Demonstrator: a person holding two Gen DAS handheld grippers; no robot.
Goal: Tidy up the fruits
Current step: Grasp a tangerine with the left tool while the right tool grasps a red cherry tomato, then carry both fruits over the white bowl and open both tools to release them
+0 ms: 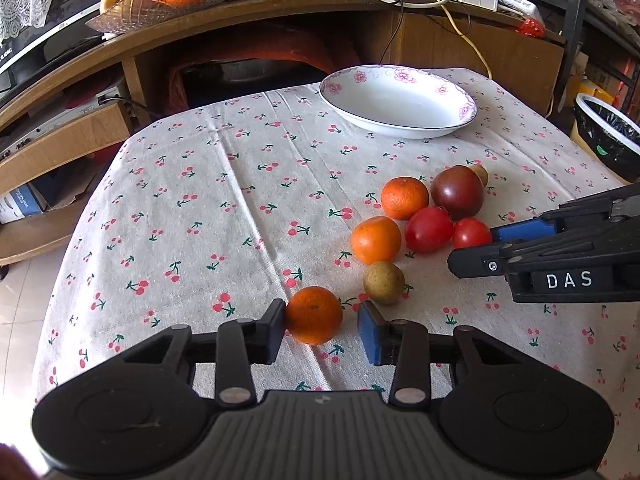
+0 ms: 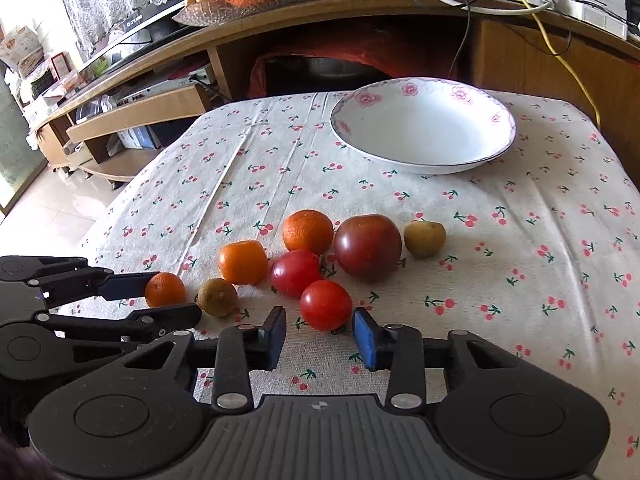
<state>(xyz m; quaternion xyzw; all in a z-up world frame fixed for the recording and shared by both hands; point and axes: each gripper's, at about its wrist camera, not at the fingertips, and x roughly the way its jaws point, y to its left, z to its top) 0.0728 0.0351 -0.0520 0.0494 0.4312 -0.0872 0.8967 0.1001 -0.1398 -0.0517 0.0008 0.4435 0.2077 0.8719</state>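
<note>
Left wrist view: I look from just behind the left gripper (image 1: 322, 330), tilted down over the near left part of the cloth-covered table (image 1: 200, 220), facing the wooden cabinet (image 1: 280, 28) at the far side.
Right wrist view: I look from behind the right gripper (image 2: 319, 338), same downward tilt, set further right and nearer the white plate (image 2: 424, 128).
Nearness: both cameras sit close above the cloth, fingers filling the lower frame.
Shared ground: both show the plate (image 1: 400, 100), the cluster of fruit (image 1: 420, 216), and the glass fruit dish (image 2: 244, 4) on the cabinet.
Cross-sight: each view catches the other gripper entering from its side edge.
</note>
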